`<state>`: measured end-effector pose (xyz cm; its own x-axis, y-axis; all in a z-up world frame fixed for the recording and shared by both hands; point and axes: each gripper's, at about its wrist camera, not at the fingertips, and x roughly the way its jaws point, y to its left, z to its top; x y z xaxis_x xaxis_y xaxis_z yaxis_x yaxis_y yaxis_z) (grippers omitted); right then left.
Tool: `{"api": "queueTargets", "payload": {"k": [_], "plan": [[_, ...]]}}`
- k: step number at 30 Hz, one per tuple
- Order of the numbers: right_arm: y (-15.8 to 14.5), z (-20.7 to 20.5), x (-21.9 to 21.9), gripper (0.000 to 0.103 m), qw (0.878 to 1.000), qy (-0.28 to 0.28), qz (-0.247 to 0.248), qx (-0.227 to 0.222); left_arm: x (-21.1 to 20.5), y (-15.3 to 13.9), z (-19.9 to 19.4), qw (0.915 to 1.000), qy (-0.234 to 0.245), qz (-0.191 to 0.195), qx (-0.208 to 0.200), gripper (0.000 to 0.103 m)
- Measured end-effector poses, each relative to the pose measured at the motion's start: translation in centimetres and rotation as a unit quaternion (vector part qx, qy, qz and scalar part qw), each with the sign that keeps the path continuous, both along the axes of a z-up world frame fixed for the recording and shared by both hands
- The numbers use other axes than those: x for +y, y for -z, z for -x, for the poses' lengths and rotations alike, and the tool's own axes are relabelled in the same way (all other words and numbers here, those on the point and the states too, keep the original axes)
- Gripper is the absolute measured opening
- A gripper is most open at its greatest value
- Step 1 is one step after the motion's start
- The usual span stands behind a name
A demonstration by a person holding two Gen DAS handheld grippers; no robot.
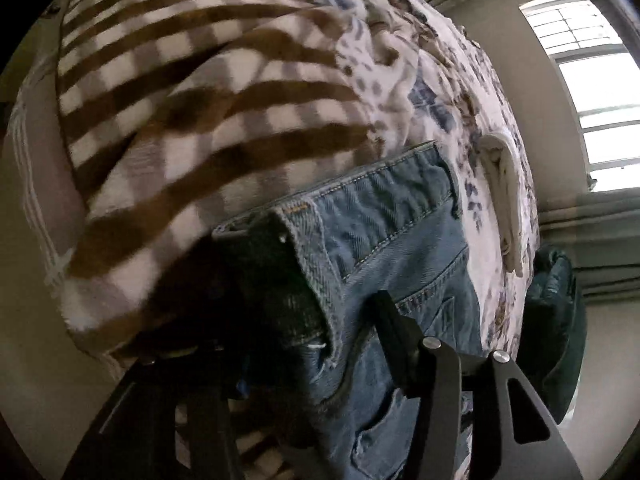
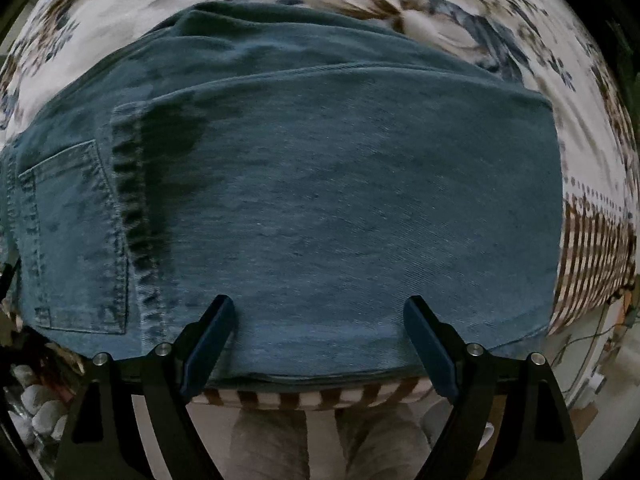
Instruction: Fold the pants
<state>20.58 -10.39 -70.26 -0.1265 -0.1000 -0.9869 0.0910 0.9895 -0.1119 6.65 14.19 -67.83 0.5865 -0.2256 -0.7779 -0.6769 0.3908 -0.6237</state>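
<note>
The folded jeans (image 2: 320,200) lie on a bed, over a floral sheet (image 2: 440,12) and a brown checked blanket (image 1: 180,120). The right tool (image 2: 320,344) hangs above their near edge, fingers wide apart and holding nothing. The left tool (image 1: 320,320) sits at the waistband (image 1: 360,196); its left finger is lost in shadow, so I cannot tell whether it grips the denim.

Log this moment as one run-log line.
jeans: folded on checked blanket | right gripper: open above jeans | left gripper: waistband between fingers, grip unclear
</note>
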Motion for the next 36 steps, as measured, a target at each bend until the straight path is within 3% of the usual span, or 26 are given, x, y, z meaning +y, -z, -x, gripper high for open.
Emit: {"api": "queueTargets", "payload": {"k": [4,6,8,12,16,20,24,27,32,34,36], "plan": [[0.3,0.8,-1.6,0.088,1.0,0.006,-0.001,0.001,0.6,1.5,0.4,0.9991,-0.02,0.031,-0.023,0.047],[0.2,0.8,-2.5,0.088,1.0,0.006,-0.001,-0.003,0.0,0.3,0.5,0.9998,-0.005,-0.005,-0.02,0.033],[-0.6,3.0,-5.7,0.088,1.0,0.003,0.004,-0.01,-0.8,-1.9,0.7,0.9987,0.012,-0.047,-0.017,0.026],[-1.5,3.1,-7.3,0.088,1.0,-0.001,0.014,-0.027,-2.7,-6.4,0.8,0.9935,0.034,-0.108,-0.014,0.022],[-3.9,3.2,-10.7,0.089,0.999,0.003,0.018,-0.046,-5.7,-10.9,-0.4,0.9797,0.079,-0.184,-0.017,0.021],[-5.6,3.7,-13.9,0.089,0.998,0.004,0.016,-0.053,-7.8,-13.4,-1.8,0.9678,0.106,-0.227,-0.024,0.021],[-6.9,3.8,-18.3,0.091,0.998,-0.002,0.017,-0.068,-11.4,-16.0,-2.5,0.9523,0.144,-0.265,-0.046,0.02],[-5.3,3.2,-19.5,0.093,0.997,0.003,0.022,-0.075,-15.7,-18.4,-3.1,0.9347,0.192,-0.291,-0.07,0.02],[-3.8,3.6,-22.2,0.094,0.996,0.031,0.016,-0.082,-22.9,-20.5,-4.1,0.8984,0.271,-0.337,-0.08,0.019],[-3.6,3.4,-24.0,0.094,0.995,0.043,0.013,-0.086,-26.5,-20.4,-4.5,0.8768,0.313,-0.357,-0.075,0.019],[-3.7,3.7,-26.1,0.094,0.994,0.058,0.013,-0.088,-29.0,-20.1,-4.8,0.8624,0.342,-0.367,-0.07,0.019]]}}
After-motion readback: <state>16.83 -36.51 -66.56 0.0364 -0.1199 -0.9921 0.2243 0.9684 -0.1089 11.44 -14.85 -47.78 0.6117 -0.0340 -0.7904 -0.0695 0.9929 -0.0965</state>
